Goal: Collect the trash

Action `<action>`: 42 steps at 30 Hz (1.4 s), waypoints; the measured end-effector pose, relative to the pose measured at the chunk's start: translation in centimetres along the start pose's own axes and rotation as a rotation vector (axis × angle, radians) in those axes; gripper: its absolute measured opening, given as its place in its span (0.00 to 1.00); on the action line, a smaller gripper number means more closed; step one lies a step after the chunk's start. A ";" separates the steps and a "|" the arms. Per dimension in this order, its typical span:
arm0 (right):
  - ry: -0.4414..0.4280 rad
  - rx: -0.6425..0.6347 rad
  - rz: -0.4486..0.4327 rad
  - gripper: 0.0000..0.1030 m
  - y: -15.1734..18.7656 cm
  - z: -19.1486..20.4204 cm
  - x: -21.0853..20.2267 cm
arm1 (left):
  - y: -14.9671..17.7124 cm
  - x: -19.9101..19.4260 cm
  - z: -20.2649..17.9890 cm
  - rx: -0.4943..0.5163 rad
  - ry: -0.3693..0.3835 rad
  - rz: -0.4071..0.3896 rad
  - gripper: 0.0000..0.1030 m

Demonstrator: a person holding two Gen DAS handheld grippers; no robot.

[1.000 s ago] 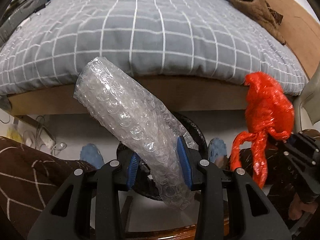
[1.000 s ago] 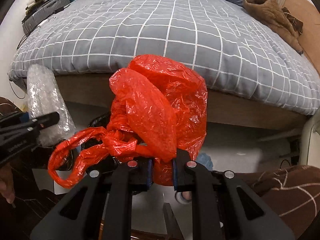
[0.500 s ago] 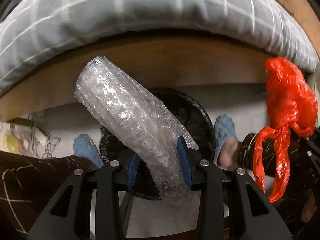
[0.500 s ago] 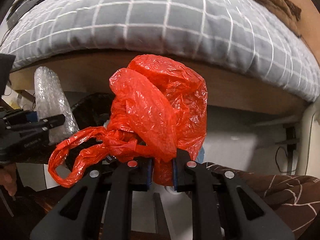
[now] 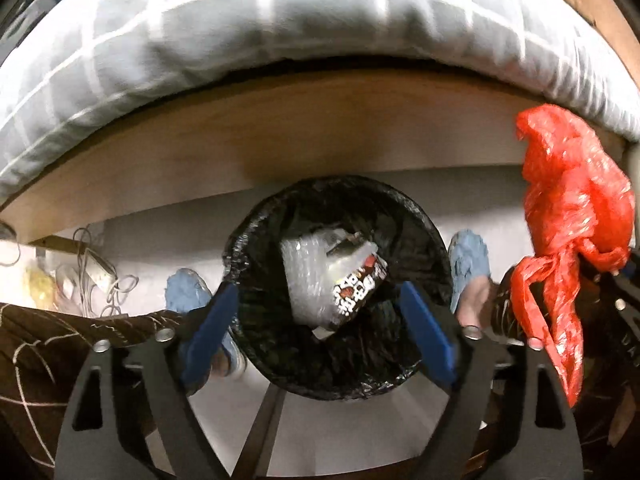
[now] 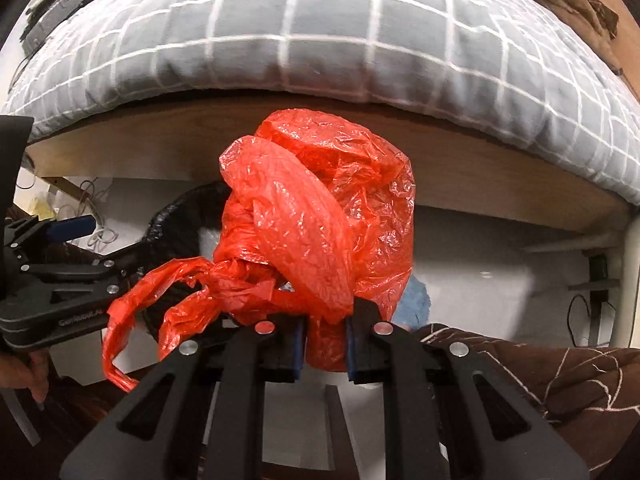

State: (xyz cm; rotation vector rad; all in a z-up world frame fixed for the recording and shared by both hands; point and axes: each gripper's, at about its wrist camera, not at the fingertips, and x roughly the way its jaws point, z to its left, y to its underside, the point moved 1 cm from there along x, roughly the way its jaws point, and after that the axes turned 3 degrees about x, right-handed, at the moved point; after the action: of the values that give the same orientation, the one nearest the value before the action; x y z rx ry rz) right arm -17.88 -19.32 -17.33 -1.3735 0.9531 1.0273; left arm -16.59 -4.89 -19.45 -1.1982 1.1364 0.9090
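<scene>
Bubble wrap roll (image 5: 308, 280) upright in bin (image 5: 240, 240), left gripper (image 5: 320, 332) apart, right gripper (image 6: 323, 344) clamped on red bag (image 6: 320, 208).

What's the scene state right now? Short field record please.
left gripper: open, empty, above the bin
right gripper: shut on red plastic bag
bin: black-lined, on floor by the bed
bubble wrap: inside bin, beside a printed wrapper
left to do: red plastic bag not yet in bin
</scene>
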 end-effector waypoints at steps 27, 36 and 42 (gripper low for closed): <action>-0.041 -0.170 0.085 0.46 -2.6 10.2 2.5 | 2.5 -0.9 10.4 -0.197 -0.080 -0.014 0.93; -0.035 -0.191 0.048 0.84 -2.6 9.0 0.8 | 1.6 -2.8 9.5 -0.182 -0.084 -0.053 0.93; 0.008 -0.088 -0.109 0.93 -3.9 5.9 -4.0 | -0.2 -7.2 7.7 -0.126 -0.083 -0.186 0.93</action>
State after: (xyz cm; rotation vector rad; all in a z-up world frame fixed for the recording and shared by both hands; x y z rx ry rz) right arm -15.69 -13.24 -12.36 -1.4873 0.8379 0.9912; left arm -16.62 2.93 -12.41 -1.3322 0.8958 0.8894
